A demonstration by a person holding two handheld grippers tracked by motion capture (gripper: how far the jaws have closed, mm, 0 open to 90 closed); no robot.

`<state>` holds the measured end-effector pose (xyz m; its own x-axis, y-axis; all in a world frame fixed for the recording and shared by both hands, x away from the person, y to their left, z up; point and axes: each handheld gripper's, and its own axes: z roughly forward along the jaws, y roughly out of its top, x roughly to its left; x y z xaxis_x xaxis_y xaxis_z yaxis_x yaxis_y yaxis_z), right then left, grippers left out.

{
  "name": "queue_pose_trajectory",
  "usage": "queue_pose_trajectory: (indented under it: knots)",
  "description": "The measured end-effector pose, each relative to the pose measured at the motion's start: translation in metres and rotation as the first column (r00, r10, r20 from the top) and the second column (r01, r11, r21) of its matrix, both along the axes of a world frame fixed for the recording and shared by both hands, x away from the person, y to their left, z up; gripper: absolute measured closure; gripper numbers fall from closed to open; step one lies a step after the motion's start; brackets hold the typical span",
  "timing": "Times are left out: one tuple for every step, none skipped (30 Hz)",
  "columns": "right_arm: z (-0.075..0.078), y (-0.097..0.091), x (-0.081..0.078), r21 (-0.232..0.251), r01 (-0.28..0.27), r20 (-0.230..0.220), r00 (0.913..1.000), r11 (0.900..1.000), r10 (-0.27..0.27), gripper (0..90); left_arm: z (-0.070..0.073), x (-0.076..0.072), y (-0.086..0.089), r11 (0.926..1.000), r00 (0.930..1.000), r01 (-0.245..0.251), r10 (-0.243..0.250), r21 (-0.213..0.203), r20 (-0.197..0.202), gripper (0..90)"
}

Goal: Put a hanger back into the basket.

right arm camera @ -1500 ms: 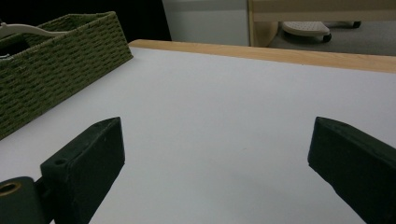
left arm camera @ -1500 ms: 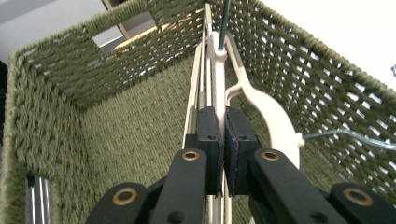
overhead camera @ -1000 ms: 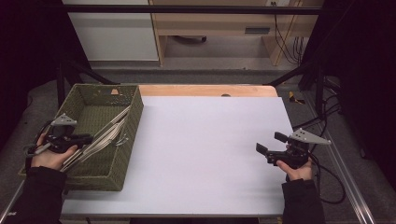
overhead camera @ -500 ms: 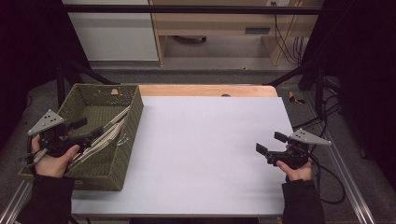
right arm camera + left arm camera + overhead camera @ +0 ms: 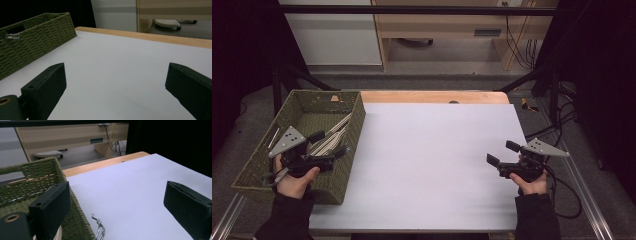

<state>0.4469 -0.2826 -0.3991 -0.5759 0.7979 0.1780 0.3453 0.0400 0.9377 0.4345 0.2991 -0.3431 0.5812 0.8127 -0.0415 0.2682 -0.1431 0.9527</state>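
White table [image 5: 432, 165] carries a green wicker basket [image 5: 354, 107] at its left edge, where pale wooden hangers [image 5: 332, 136] lie with their long axis running near-left to far-right. Just at their near end, the left hand-held gripper [image 5: 332, 148] hovers, jaws just opened and empty; the right hand-held gripper [image 5: 499, 154] waits far right, released.

Tabletop [image 5: 437, 165]: white sheet, wooden strip along far edge.
Cabinet [image 5: 332, 35]: white, on floor beyond.
Cables [image 5: 517, 30]: hanging far right.
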Motion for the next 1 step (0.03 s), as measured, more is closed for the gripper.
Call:
queue_pose_trajectory:
  knots:
    - [0.0004,0.0,-0.0001,0.003,0.003,0.002,1.0,1.0,-0.003,4.1,-0.0021,-0.0002,-0.0021,1.0,1.0,-0.001,0.001,0.002,0.001,6.6]
